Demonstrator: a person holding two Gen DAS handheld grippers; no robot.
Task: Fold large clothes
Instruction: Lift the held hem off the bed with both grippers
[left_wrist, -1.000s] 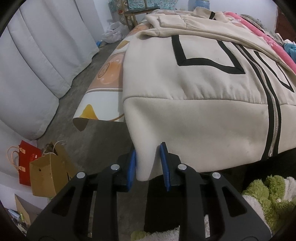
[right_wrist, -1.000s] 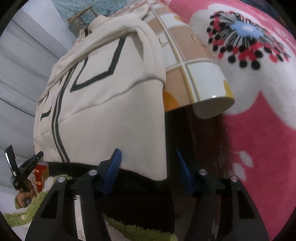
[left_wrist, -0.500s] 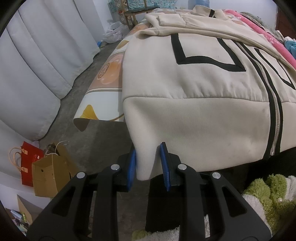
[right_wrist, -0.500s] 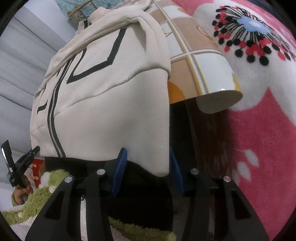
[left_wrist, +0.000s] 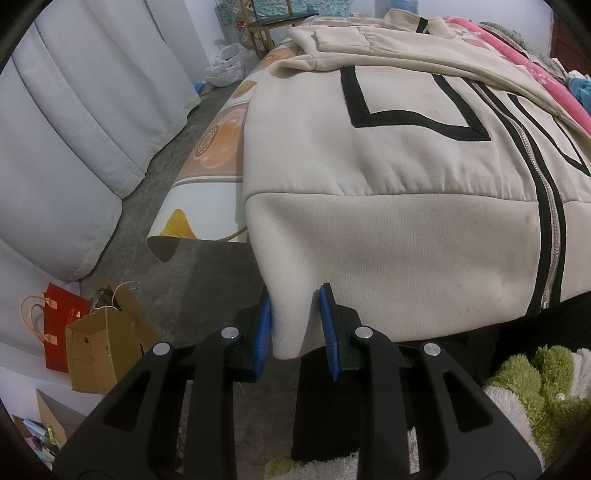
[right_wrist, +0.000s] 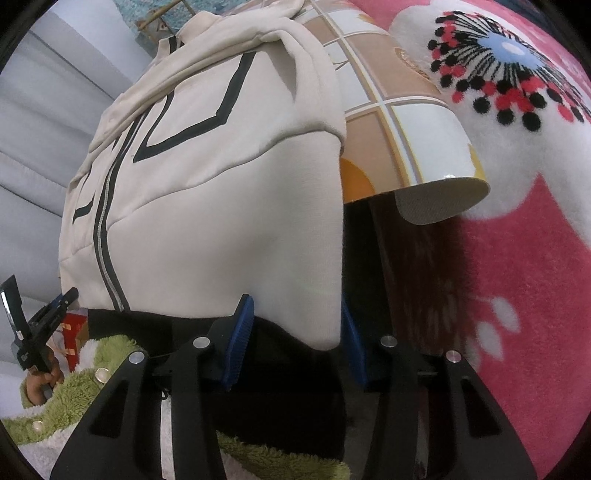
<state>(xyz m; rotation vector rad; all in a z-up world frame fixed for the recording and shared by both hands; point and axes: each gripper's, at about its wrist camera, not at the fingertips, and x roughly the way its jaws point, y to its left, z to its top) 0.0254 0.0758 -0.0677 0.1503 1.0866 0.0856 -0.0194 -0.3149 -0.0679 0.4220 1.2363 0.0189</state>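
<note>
Left wrist view: cream zip-up jacket with black line trim lies spread on a table under a tile-patterned vinyl cover, its hem hanging over the near edge. Left gripper has the hem's corner between its blue pads, jaws clamped on it. Brown paper bag stands on the floor.

Right wrist view: right gripper straddles the hem's other corner; jaws stand apart, left pad clear of the fabric. Pink floral fleece blanket lies beside the jacket.
</note>
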